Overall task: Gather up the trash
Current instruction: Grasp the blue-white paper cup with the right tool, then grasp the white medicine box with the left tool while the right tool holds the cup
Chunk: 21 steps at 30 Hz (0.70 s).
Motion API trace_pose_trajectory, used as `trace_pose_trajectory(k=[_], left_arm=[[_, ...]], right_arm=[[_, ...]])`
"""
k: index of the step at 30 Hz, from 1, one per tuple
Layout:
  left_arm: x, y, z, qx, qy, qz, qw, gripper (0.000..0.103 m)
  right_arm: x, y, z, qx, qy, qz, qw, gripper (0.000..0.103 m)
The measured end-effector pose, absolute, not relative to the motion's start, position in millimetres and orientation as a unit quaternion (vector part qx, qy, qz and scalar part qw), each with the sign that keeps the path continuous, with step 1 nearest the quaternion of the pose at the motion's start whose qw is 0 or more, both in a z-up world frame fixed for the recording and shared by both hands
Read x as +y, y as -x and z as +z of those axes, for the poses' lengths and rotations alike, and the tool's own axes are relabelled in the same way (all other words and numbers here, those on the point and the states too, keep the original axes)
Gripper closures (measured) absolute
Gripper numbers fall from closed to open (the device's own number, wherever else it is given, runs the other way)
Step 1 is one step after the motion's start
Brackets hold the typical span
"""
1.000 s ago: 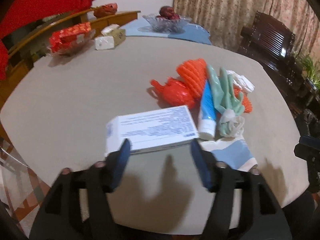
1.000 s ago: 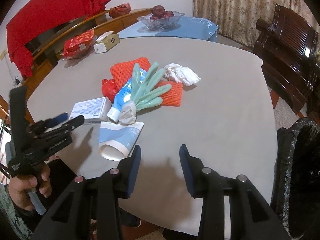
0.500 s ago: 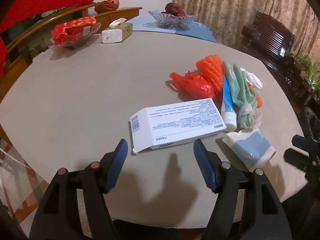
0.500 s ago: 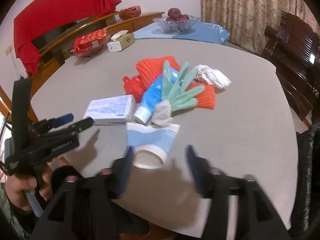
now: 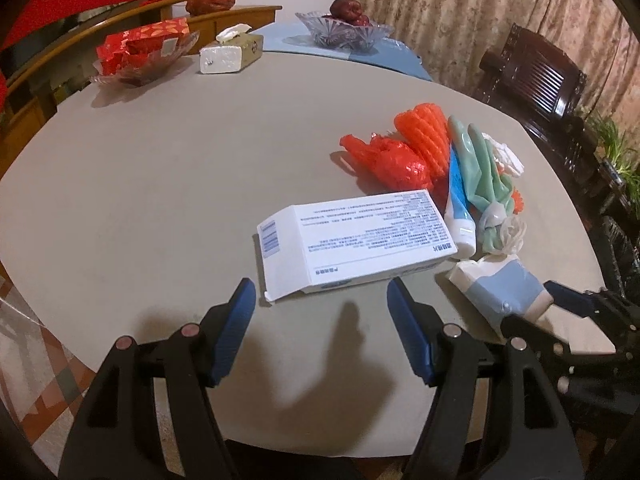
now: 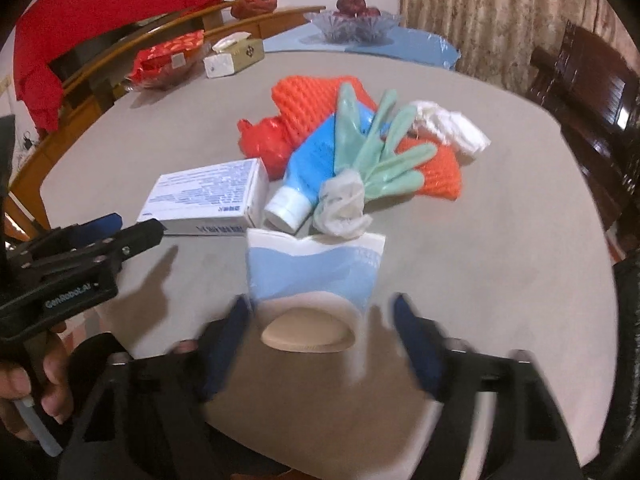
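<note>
Right gripper [image 6: 320, 344] dropped toward crushed paper cup [image 6: 314, 276], jaws narrowing astride its mouth, not yet pinching | left gripper [image 5: 320, 304] waited spread before white box [image 5: 356, 240] | rubbish bunched for easy picking

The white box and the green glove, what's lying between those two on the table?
A blue tube with a white cap lies between the white box and the green glove. The right wrist view shows it best; the glove partly overlaps the tube.

The left claw [image 5: 320, 300] hangs tilted downward, its blue pads spread wide with nothing pressed between them, a hand [image 6: 36, 392] gripping its handle. The right claw [image 6: 320, 320], also pitched down, has just been closing, its jaws apart and gripping nothing.
</note>
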<state>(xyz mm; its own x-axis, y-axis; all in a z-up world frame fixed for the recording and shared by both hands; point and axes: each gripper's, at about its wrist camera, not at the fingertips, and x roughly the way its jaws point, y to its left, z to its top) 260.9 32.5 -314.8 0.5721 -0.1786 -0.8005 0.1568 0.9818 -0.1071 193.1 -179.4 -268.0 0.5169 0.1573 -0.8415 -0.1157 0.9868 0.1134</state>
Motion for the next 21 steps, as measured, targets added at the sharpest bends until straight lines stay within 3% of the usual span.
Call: trace_pose_trajectory(k=[21], left_arm=[[-13, -267, -328, 0.473, -0.032, -0.126, 0.871, 0.041]], right_arm=[[-230, -176, -233, 0.440, -0.041, 0.052, 0.896, 0.048]])
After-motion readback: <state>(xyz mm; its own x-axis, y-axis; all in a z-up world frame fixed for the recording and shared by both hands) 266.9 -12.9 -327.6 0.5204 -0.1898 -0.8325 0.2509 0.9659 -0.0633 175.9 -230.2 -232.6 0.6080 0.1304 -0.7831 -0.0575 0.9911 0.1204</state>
